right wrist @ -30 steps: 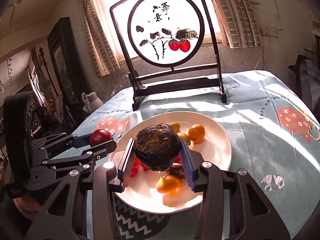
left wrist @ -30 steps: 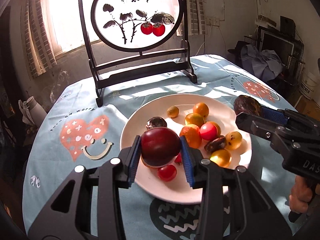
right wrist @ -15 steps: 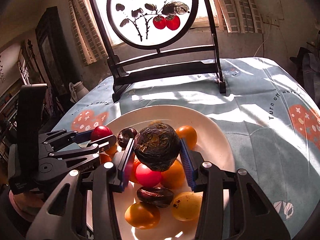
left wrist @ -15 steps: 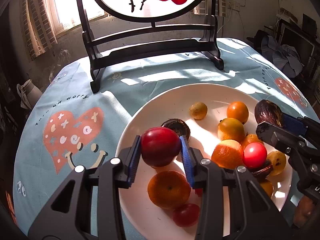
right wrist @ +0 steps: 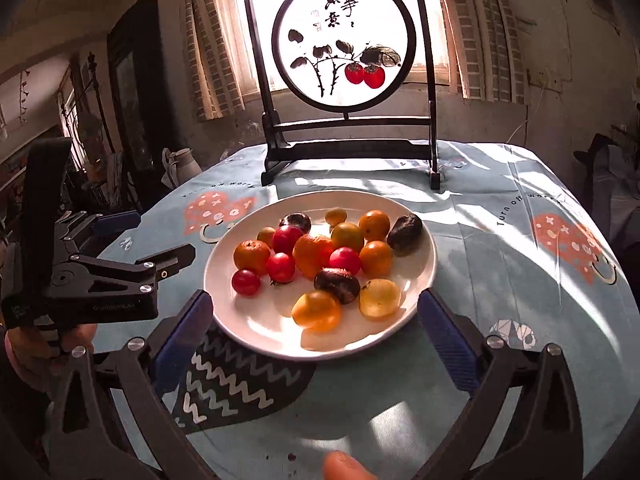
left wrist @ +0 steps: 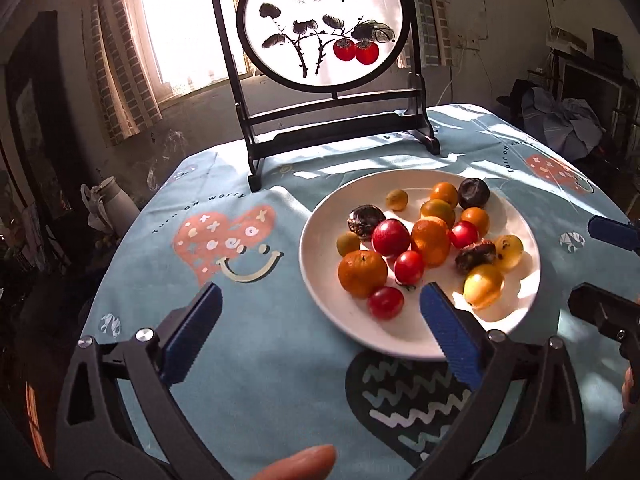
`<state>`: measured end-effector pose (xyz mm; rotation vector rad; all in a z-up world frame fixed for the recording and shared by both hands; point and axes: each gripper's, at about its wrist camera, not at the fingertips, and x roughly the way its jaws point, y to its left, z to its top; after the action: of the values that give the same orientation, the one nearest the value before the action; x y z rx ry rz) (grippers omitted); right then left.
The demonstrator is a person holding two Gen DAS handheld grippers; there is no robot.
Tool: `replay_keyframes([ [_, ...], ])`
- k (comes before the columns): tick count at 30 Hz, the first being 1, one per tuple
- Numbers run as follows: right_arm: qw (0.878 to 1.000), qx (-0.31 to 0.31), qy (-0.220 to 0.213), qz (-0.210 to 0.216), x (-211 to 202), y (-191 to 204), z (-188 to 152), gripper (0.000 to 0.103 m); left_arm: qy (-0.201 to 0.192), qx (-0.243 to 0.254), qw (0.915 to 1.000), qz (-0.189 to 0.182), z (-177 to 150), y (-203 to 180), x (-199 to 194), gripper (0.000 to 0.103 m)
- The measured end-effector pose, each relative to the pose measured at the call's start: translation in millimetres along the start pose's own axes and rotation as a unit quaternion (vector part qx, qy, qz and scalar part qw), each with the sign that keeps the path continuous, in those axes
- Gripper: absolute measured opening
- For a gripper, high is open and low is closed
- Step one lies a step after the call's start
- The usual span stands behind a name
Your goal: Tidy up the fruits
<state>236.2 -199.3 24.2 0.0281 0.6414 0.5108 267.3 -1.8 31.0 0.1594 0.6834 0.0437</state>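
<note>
Blue-clothed table (left wrist: 256,380) bears plate (left wrist: 400,336), screen stand (left wrist: 340,132).

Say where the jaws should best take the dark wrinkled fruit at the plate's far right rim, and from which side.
Grip the dark wrinkled fruit across its middle, coming from above and the plate's right rim. It lies apart at the edge, with bare plate on its right, while an orange fruit sits close on its left, so a side approach from there would likely bump it.
</note>
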Motion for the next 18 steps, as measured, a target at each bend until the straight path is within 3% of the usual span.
replay_keyframes([
  [4, 1.0, -0.024, 0.015, -0.007, -18.9, 6.5, -35.3, 0.102, 0.014, -0.002, 0.9997, -0.018, -35.8, -3.6, -21.9, 0.101],
  [9, 0.999, -0.037, 0.021, -0.01, -34.0, 8.6, -56.4, 0.102, 0.026, -0.011, 0.9991, -0.032, -64.0, -3.9, -30.9, 0.101],
  [14, 0.999, -0.043, 0.024, -0.02, -34.4, 9.0, -58.4, 0.102, 0.022, -0.02, 0.9993, -0.022, -69.4, 1.1, -32.9, 0.101],
  [18, 0.998, -0.058, 0.019, -0.027, -35.3, 14.8, -60.1, 0.102, 0.008, -0.014, 0.9997, 0.016, -71.4, 2.6, -33.8, 0.101],
])
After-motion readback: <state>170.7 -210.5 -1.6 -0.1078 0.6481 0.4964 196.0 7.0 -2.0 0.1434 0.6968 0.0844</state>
